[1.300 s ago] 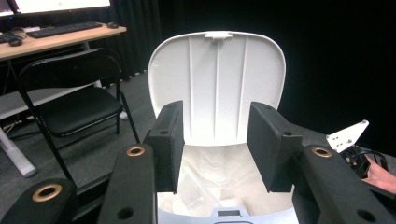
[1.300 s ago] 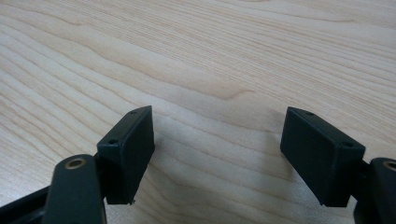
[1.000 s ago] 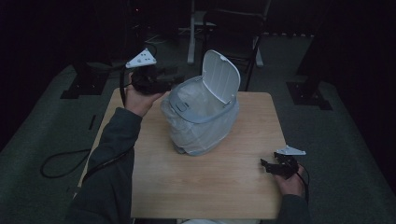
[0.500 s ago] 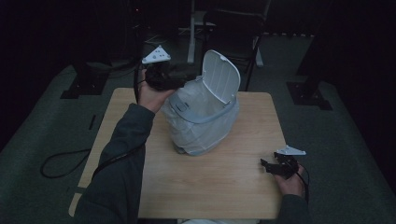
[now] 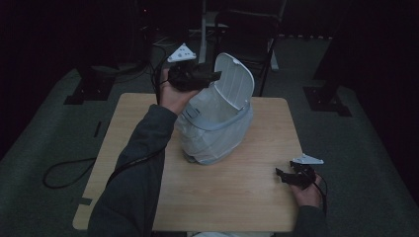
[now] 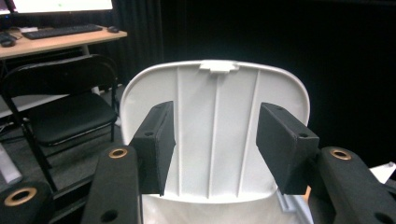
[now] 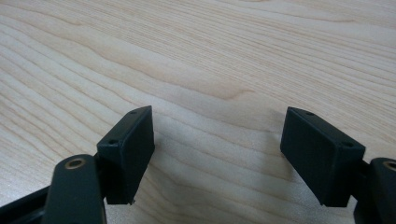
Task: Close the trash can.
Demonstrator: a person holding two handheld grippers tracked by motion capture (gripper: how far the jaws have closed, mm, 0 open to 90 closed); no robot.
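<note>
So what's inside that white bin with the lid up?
The white bin has a pale liner over its rim and looks empty near the top; its wall hides the bottom.

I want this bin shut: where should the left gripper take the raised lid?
Probably the top rim of the lid by its small tab, from above: the lid stands upright and thin there, its ribbed inner face toward the open left gripper.

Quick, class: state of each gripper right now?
Left gripper: open, jaws apart before the raised white lid of the bin, holding nothing.
Right gripper: open over the wooden table, holding nothing.
</note>
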